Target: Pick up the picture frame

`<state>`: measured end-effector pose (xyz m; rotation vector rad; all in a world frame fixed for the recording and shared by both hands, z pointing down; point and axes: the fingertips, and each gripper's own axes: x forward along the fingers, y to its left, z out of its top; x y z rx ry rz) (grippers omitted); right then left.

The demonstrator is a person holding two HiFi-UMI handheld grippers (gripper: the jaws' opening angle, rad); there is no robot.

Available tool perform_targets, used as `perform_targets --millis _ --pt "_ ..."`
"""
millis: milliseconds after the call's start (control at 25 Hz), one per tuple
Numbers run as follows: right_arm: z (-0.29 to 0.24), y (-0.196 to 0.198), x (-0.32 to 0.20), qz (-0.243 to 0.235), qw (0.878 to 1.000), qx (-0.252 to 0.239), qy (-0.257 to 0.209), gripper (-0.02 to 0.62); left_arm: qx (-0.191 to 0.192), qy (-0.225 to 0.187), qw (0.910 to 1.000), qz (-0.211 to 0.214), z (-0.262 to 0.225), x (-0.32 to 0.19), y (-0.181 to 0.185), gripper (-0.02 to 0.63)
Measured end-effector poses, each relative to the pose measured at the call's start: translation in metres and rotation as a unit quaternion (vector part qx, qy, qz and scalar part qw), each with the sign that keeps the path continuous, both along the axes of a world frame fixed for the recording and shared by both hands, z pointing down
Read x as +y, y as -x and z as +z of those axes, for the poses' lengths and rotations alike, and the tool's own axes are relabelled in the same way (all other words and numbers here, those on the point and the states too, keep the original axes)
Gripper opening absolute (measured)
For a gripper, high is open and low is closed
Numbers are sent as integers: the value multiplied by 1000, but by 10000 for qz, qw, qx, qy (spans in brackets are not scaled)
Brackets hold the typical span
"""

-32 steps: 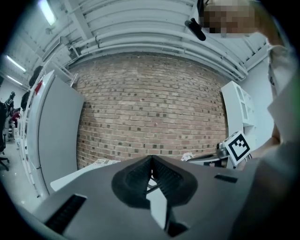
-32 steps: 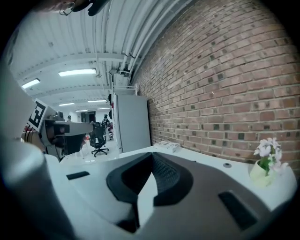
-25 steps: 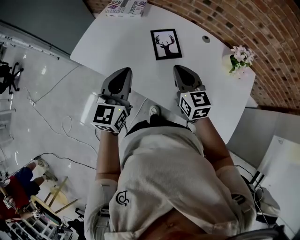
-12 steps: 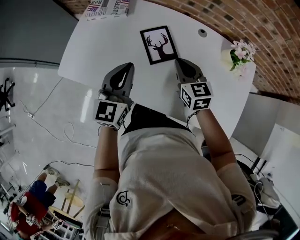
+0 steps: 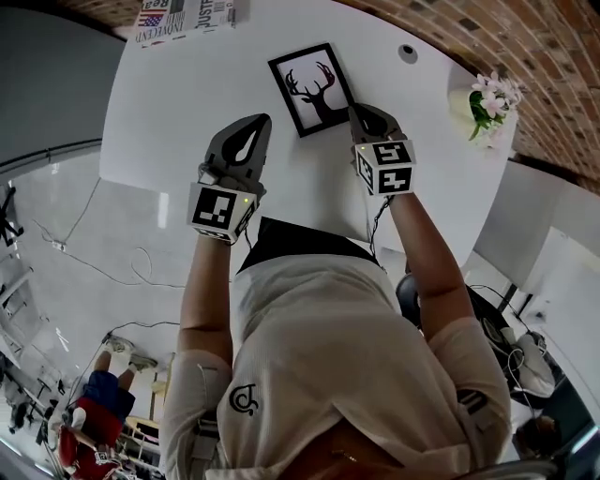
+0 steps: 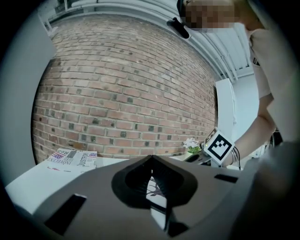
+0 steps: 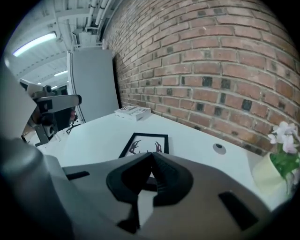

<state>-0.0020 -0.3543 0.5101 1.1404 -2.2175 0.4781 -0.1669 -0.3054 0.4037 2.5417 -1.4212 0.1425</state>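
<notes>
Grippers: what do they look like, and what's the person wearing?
The left gripper and right gripper are grey wedges with black ribbed pads. Each carries a white cube with black square markers. The person wears a cream ribbed short-sleeved shirt with a small dark logo.

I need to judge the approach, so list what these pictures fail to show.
- Head view: the right gripper covers the near right corner of the picture frame, so contact cannot be told.
- Left gripper view: the shut jaws of the left gripper hide most of the frame.
- Head view: the top edge cuts off the newspapers.
- Right gripper view: the right edge cuts off the flower pot.
</notes>
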Motion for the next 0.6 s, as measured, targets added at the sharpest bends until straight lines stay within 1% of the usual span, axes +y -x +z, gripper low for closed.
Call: perform_targets --millis 120,200,360,600 --pt "24 -2 -12 31 9991 319 259 11 1 29 10000 89 14 -12 3 15" --pt "41 -2 -17 13 9976 488 489 64 29 52 9999 139 23 -16 5 15" --pt "67 -5 -25 42 9934 802 814 102 82 43 9997 216 31 -21 7 15" --pt "91 -15 -26 274 9872 1013 1199 122 152 158 9992 334 42 -21 5 15"
